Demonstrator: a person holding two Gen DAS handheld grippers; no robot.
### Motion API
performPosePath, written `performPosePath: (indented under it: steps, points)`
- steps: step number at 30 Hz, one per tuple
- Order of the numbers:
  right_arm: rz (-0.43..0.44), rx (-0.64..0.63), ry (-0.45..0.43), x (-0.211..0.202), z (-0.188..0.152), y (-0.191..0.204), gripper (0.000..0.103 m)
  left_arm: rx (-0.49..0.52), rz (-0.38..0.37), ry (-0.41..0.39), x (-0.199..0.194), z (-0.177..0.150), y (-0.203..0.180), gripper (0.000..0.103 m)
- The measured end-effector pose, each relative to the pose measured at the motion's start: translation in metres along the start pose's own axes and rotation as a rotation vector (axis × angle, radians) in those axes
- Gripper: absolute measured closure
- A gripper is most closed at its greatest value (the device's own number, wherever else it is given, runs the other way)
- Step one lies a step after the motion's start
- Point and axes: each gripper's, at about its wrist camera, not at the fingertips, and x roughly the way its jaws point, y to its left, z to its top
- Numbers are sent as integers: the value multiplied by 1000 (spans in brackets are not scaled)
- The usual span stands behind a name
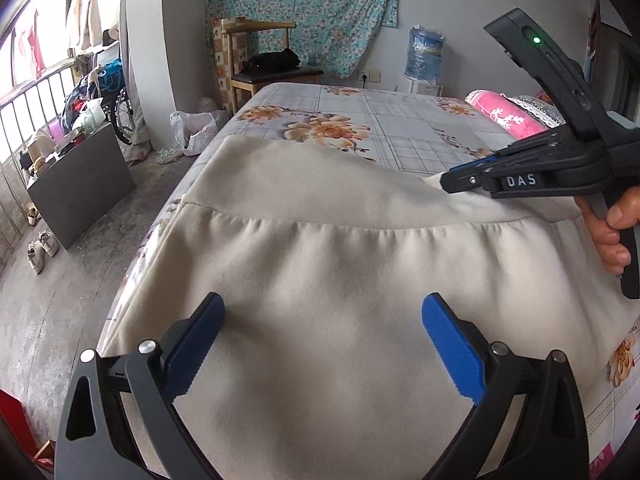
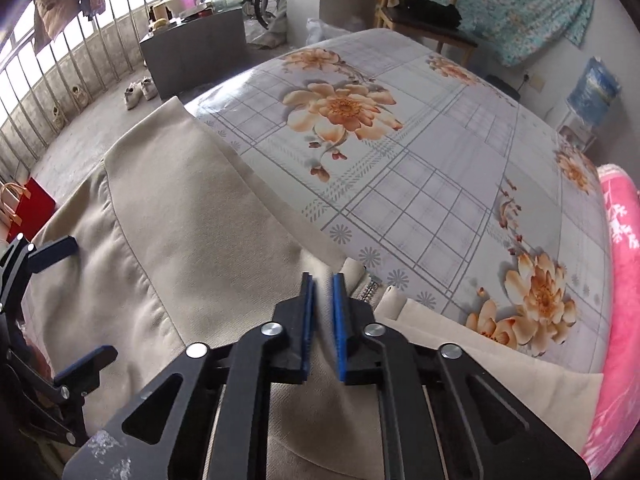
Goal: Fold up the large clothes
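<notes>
Cream soft-fabric zip garment [image 1: 320, 264] | spread on floral-sheeted bed [image 2: 420, 168] | limp, light, probably unslippery | left gripper [image 1: 322, 344] jaws open above it | right gripper [image 2: 322, 320] jaws pinch hem corner, 3 o'clock

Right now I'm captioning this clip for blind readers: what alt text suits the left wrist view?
A cream garment lies spread on a floral bedsheet, with the left gripper open above it. At the right, the right gripper, held in a hand, is shut on the garment's far edge.
</notes>
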Motion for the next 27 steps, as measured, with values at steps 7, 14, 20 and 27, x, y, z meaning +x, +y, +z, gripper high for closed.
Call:
performPosePath:
  steps: [7,14,20,27]
  points:
    - [-59,25,-100,-12,15,1,100,-31,47,-2,2,3,13,6]
    - [-45,85,-53,13,9,-11,96,-62,42,23,8,2,20,6]
    - [-159,224,-137,-50,-7,-68,78,-72,36,34,11,2,21,6]
    - [-277,316,62,-45,-88,-119,78,-87,22,40,14,2,24,6]
